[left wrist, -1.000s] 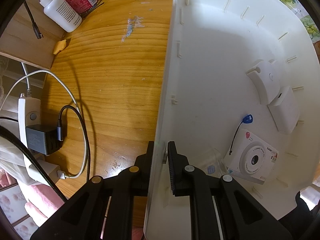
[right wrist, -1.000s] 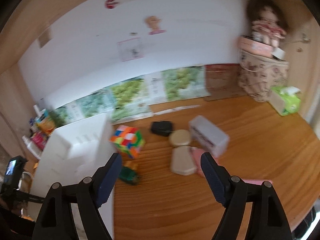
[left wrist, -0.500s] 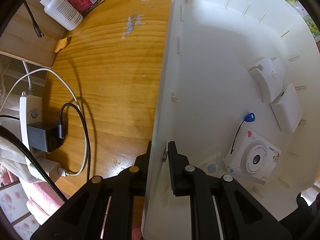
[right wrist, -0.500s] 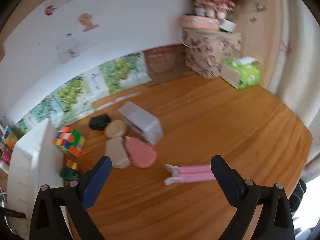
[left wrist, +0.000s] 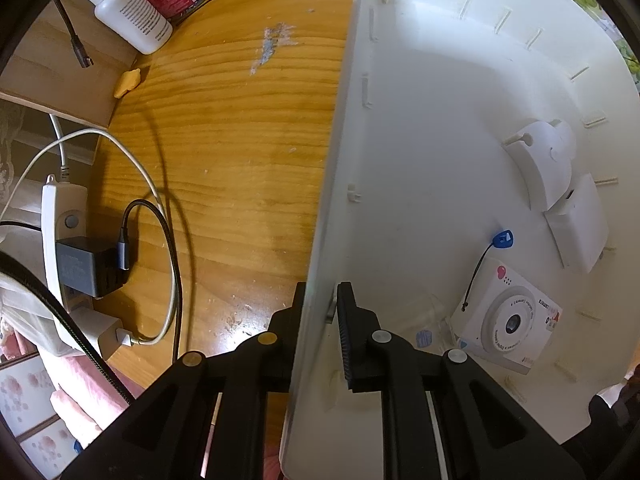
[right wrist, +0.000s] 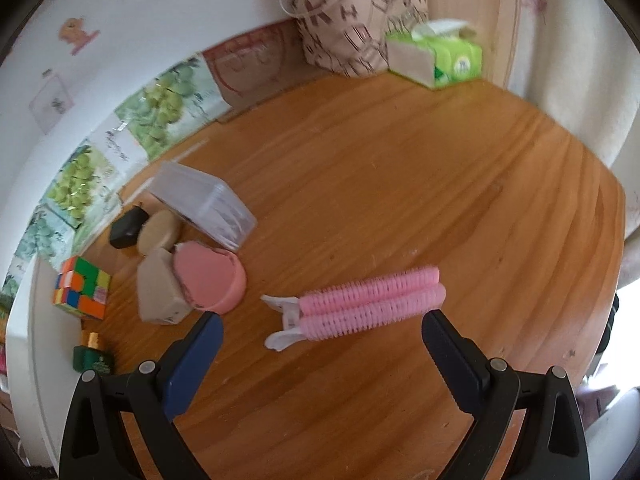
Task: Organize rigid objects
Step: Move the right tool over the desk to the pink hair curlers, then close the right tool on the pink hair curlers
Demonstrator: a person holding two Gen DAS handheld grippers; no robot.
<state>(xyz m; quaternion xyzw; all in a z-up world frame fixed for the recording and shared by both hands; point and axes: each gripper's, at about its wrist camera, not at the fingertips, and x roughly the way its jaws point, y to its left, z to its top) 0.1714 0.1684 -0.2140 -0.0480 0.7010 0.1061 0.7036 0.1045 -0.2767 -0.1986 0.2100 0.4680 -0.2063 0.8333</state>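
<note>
Left wrist view: the left gripper (left wrist: 320,296) points straight down, its jaws clenched on the side wall of the white plastic storage bin (left wrist: 420,100), 1 finger outside, 1 inside. Inside the bin, at 4 o'clock from the gripper, lies a white toy camera with a round lens (left wrist: 508,322), its black strap ending in a blue tag (left wrist: 503,239). At 2 o'clock, 2 white plastic pieces (left wrist: 560,192) rest against the bin's far wall. Outside, on the wooden table (left wrist: 224,152), a white squeeze bottle (left wrist: 128,12) lies at 11 o'clock, and a white power strip with a black charger (left wrist: 80,264) sits at 9 o'clock, cables looping beside it.

Right wrist view: the right gripper (right wrist: 320,344) hangs released above the table, jaws just opened wide, nothing between the pads. Dead ahead, near 12 o'clock, lies a pink ribbed hair-roller clip (right wrist: 360,306), flat on the wood. At 10 o'clock, a pink round case (right wrist: 210,278) touches a beige box (right wrist: 160,290); behind them sit a beige round compact (right wrist: 158,232), a small black item (right wrist: 126,228) and a clear plastic box (right wrist: 204,204). A multicoloured puzzle cube (right wrist: 82,292) and a green bottle with a gold cap (right wrist: 93,356) stand at 9 o'clock.
</note>
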